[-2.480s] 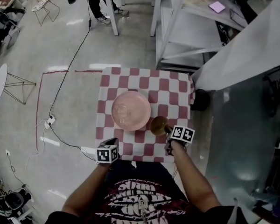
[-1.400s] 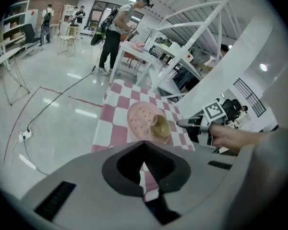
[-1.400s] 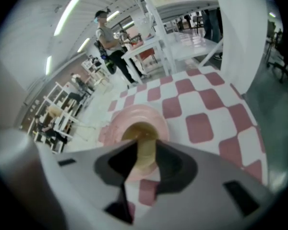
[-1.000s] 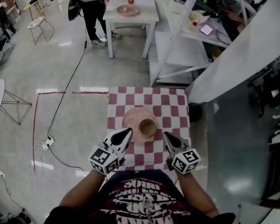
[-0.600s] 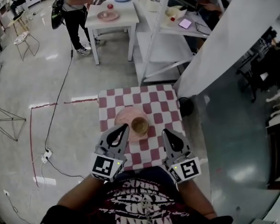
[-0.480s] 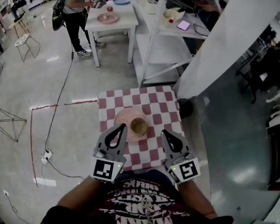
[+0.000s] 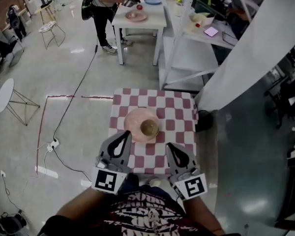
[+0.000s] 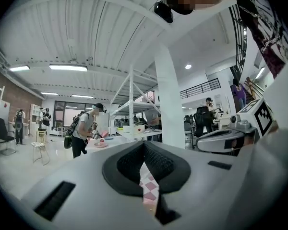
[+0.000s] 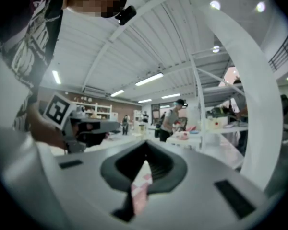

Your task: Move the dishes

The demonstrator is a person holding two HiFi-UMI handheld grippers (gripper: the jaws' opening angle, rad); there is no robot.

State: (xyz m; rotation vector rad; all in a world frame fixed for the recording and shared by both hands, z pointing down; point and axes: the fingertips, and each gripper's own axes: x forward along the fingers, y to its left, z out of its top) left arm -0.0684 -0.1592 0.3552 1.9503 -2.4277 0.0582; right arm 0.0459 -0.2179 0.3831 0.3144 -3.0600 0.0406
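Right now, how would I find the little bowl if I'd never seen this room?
Find the red-and-white checked table in the middle of the floor. A round pink plate lies on it. The bowl sits on that plate, small and brownish, not pink.

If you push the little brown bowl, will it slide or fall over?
The small round brown bowl looks low and wide, so it would probably slide, not tip. It sits on a round pink plate, so it may skid easily. It looks hard, maybe breakable.

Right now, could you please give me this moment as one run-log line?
left gripper: shut, empty | right gripper: shut, empty | brown bowl: on pink plate | pink plate: on checkered table
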